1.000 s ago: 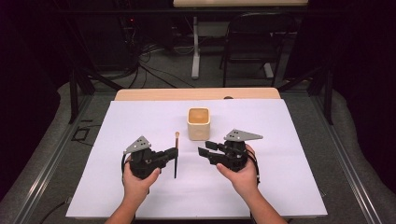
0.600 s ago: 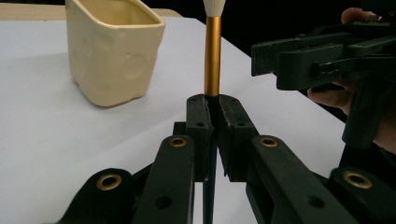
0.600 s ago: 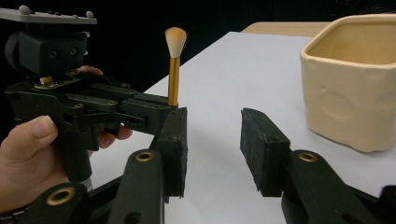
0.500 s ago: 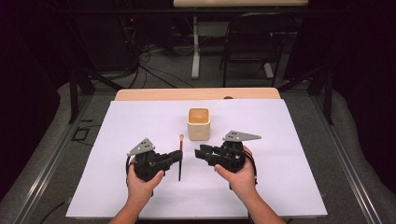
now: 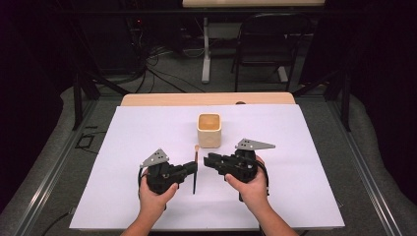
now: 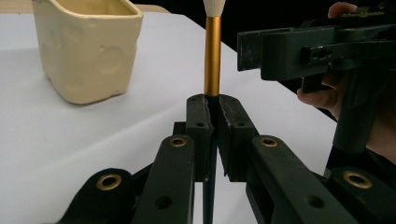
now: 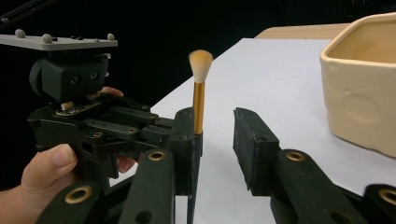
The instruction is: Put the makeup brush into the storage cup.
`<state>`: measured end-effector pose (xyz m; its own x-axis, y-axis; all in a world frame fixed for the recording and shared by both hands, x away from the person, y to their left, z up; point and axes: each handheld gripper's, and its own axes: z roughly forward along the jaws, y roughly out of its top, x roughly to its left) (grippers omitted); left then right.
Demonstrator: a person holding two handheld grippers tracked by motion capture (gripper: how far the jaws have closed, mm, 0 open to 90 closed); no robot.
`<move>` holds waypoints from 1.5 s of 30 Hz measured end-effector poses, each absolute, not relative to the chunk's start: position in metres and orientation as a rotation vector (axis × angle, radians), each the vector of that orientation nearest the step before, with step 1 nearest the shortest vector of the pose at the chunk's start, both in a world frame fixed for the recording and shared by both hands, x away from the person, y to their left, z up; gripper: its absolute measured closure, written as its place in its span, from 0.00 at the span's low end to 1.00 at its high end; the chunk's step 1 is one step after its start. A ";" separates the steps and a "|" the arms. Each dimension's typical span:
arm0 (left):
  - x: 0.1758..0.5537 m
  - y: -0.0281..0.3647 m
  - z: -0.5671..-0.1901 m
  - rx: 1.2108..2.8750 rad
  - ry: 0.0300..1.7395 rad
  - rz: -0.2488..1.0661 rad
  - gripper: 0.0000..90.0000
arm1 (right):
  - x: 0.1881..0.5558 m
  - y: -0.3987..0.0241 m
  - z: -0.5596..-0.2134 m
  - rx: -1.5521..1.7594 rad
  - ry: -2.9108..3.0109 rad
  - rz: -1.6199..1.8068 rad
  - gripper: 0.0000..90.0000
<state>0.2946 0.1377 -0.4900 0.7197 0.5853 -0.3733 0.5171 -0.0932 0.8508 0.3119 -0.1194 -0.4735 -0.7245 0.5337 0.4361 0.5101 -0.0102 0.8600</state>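
So we're holding a makeup brush [image 6: 212, 51] in the left gripper [image 5: 189, 169] right now; its jaws are pinched all the way down on the dark handle just under the gold ferrule, so the bristle tip is sticking out past the fingertips and the long tail of the handle is hanging back below them; that grip near the head is probably keeping the brush stiff for a handoff.

The right gripper [image 7: 219, 135] is coming in from the other side, facing the left one; its jaws are partway apart and have just been closing, with the brush standing between them, tight against one pad and with a clear gap to the other; so it isn't gripping yet, as far as we're seeing.

The cream ceramic cup [image 5: 209, 129] is sitting just beyond both grippers' tips on the white table cover [image 5: 295, 196], mouth up; we're guessing the brush is going in there handle-first, which would explain passing it over to re-grip.

Both hands are hovering low and close together, nearly tip to tip.
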 end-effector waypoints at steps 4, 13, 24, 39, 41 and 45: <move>0.294 0.137 -0.490 1.736 0.879 0.064 0.93 | 0.312 -0.117 -0.475 1.158 2.197 1.902 0.78; 0.292 0.133 -0.490 1.738 0.865 0.058 0.93 | 0.311 -0.115 -0.476 1.166 2.197 1.927 0.80; 0.290 0.128 -0.491 1.741 0.852 0.055 0.93 | 0.311 -0.113 -0.478 1.189 2.190 1.963 0.81; 0.289 0.125 -0.490 1.756 0.841 0.046 0.93 | 0.311 -0.114 -0.478 1.188 2.197 1.954 0.83; 0.289 0.125 -0.490 1.756 0.839 0.045 0.93 | 0.311 -0.113 -0.478 1.189 2.197 1.955 0.83; 0.289 0.124 -0.490 1.755 0.838 0.046 0.93 | 0.311 -0.113 -0.478 1.191 2.198 1.950 0.84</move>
<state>0.2888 0.1240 -0.4905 0.7457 0.5529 -0.3717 0.5089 -0.1126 0.8535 0.3106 -0.1133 -0.4782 -0.7173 0.5030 0.4821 0.5384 -0.0389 0.8418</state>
